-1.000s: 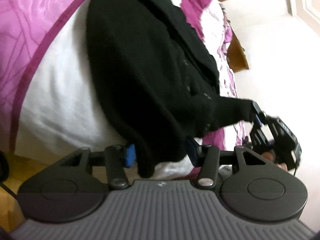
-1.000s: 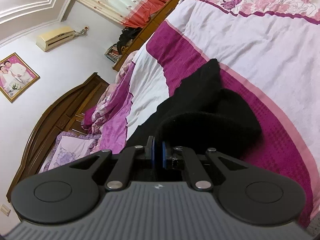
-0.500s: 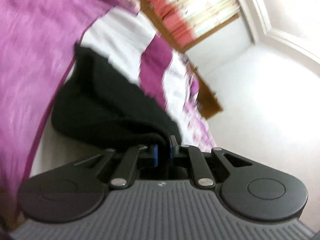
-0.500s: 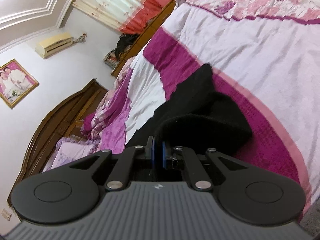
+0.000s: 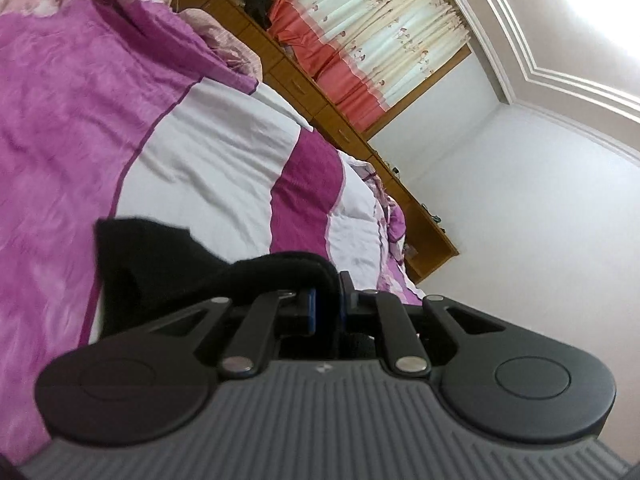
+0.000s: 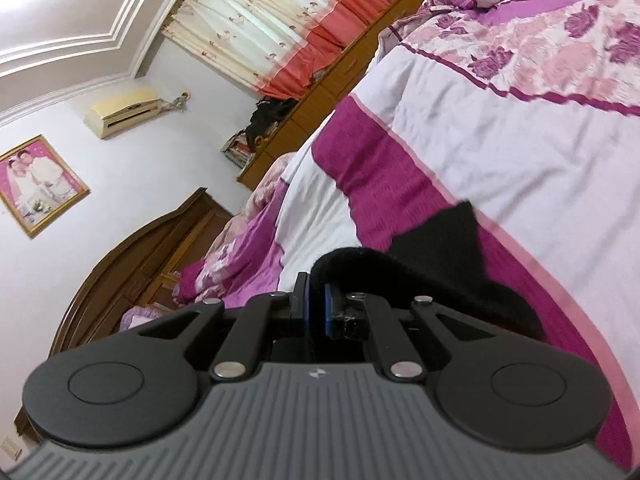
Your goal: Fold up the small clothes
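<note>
A small black knitted garment [image 5: 160, 264] hangs over the bed, pinched at two edges. My left gripper [image 5: 327, 300] is shut on one edge, the black cloth bunched between its blue pads and draping down to the left. In the right wrist view the same black garment [image 6: 440, 264] trails to the right from my right gripper [image 6: 316, 300], which is shut on another edge. Both grippers are lifted above the bedspread [image 5: 208, 160] and point almost level. Most of the garment is hidden behind the gripper bodies.
The bed has a purple, white and floral bedspread [image 6: 500, 140]. Wooden cabinets [image 5: 304, 88] and red-and-cream curtains [image 5: 380, 40] line the far wall. A wooden headboard [image 6: 132, 256], an air conditioner [image 6: 124, 110] and a framed photo [image 6: 36, 184] appear in the right wrist view.
My left gripper shut on the garment's edge, then rose and swung, so the room's far wall came into view. The right gripper stayed shut and lifted its edge a little.
</note>
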### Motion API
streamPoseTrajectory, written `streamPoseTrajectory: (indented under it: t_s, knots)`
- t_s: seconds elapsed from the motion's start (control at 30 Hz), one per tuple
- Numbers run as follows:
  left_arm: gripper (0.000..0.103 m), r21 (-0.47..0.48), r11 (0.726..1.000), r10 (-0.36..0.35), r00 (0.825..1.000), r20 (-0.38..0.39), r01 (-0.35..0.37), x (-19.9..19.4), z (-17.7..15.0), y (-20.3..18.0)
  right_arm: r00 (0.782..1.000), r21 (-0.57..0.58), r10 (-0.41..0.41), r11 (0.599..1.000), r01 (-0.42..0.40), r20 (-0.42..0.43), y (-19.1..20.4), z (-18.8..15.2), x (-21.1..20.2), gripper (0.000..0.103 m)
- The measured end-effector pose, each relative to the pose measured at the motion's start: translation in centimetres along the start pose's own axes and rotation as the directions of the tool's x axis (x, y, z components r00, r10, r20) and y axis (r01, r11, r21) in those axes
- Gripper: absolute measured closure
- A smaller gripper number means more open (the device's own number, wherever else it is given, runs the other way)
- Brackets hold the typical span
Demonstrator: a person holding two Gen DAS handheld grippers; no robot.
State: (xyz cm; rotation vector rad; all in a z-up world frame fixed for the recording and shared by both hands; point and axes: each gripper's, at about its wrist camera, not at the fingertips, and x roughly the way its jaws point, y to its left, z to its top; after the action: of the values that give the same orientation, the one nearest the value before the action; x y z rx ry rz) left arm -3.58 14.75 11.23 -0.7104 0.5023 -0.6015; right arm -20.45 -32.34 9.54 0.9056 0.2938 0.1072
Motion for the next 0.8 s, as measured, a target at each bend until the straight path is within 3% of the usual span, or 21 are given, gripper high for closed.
streamPoseTrajectory:
  t_s: [0.13,0.23,0.37,0.5,0.57,0.8]
  knots:
    - [0.091,-0.022,0.999,0.046,0.999,-0.026,-0.047,3.7,1.3,2.1,0.999,0.057,-0.033,0.998,0.032,0.013,-0.2,1.9,5.7,0.096]
    - [0.091,0.032,0.994,0.105,0.993,-0.059,-0.103,6.5,2.0,3.4,0.996,0.094,-0.081,0.992,0.083,-0.034,-1.1,2.8,10.9,0.096]
    - [0.091,-0.050,0.984,0.166,0.980,-0.113,-0.173,9.1,2.4,6.4,0.985,-0.007,-0.158,0.987,0.158,-0.066,-1.8,3.1,16.1,0.096]
    - [0.091,-0.115,0.957,0.245,0.955,-0.165,-0.266,11.3,2.1,9.5,0.975,-0.024,-0.202,0.979,0.200,-0.096,-4.4,3.3,19.8,0.096]
    - [0.091,-0.162,0.947,0.252,0.954,-0.164,-0.278,11.5,1.9,10.4,0.966,-0.041,-0.224,0.975,0.220,-0.127,-5.2,3.3,21.6,0.096]
    - [0.091,-0.153,0.946,0.264,0.953,-0.149,-0.286,12.9,2.2,11.4,0.963,-0.016,-0.221,0.975,0.221,-0.152,-6.7,4.1,24.1,0.096]
